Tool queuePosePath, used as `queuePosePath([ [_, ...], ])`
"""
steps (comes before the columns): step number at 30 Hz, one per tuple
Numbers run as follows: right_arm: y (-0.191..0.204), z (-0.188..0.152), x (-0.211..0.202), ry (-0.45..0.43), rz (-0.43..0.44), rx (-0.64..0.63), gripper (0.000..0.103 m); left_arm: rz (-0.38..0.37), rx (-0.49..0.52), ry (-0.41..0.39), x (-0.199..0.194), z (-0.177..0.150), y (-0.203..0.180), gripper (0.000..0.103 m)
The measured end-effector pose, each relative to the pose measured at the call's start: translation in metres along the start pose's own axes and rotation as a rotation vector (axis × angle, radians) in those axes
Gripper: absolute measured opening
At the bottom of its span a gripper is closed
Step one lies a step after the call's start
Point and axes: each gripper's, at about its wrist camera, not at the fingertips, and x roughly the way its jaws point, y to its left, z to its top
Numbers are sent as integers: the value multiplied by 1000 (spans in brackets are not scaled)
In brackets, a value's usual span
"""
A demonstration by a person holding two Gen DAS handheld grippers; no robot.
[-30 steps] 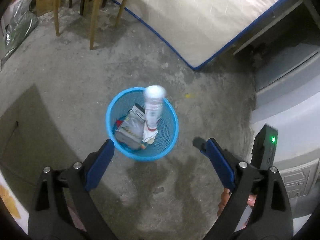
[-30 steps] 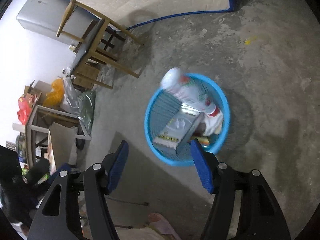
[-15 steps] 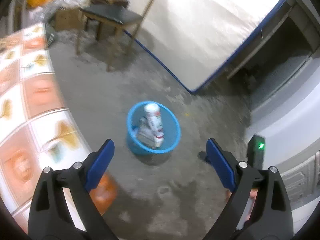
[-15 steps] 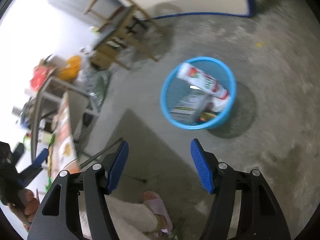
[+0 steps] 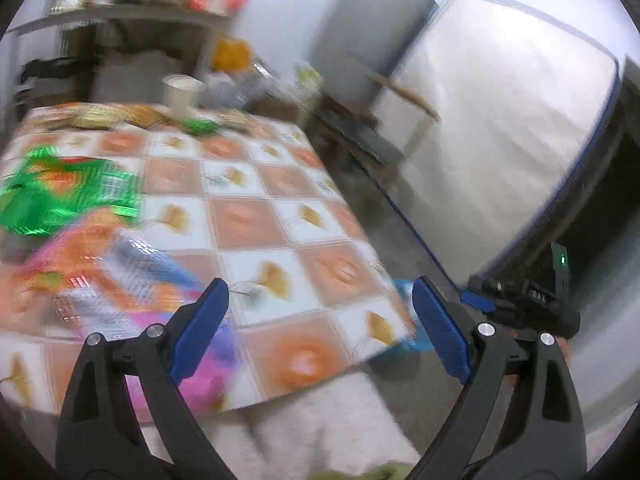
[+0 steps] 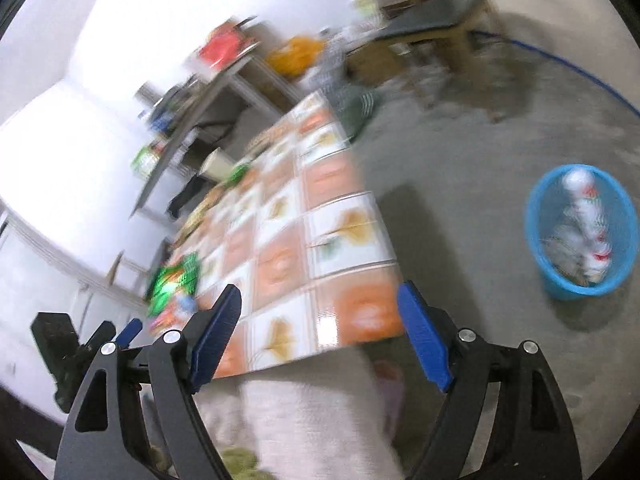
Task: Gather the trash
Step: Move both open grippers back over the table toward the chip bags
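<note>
Both claws agape – left claw (image 5: 320,320), right claw (image 6: 318,328)

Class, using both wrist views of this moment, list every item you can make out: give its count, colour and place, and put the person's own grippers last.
Table: one, orange-and-white tiled cloth, centre.
Green wrapper: one, shiny green, table's left part.
Orange and pink wrappers: blurred, count unclear, near table edge by left gripper.
Paper cup: one, pale, far end of table.
Basket: one, blue mesh, on the floor beyond the table.
Bottle: one, white with red print, standing in basket.
Mattress: one, white with blue trim, against wall.
Chair: one, wooden, dark seat, far floor.
Left gripper: blue pads, open, empty.
Right gripper: blue pads, open, empty.
</note>
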Motion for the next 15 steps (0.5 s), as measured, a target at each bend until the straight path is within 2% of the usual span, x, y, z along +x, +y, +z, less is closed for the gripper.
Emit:
queuePosePath([
  [4, 56, -5, 43, 112, 109, -101, 78, 105, -124, -135, -43, 6, 63, 89],
  [7, 98, -9, 79, 203, 187, -157, 78, 166, -263, -171, -54, 7, 114, 89],
  [10, 136, -12, 112, 280, 224, -211, 78, 182, -418, -190, -56, 4, 166, 89],
  [13, 170, -16, 140, 339, 232, -282, 78, 177, -484, -202, -52, -5, 190, 89],
  [15, 187, -17, 156, 362, 225, -320, 78, 144, -500, -182, -48, -12, 198, 89],
])
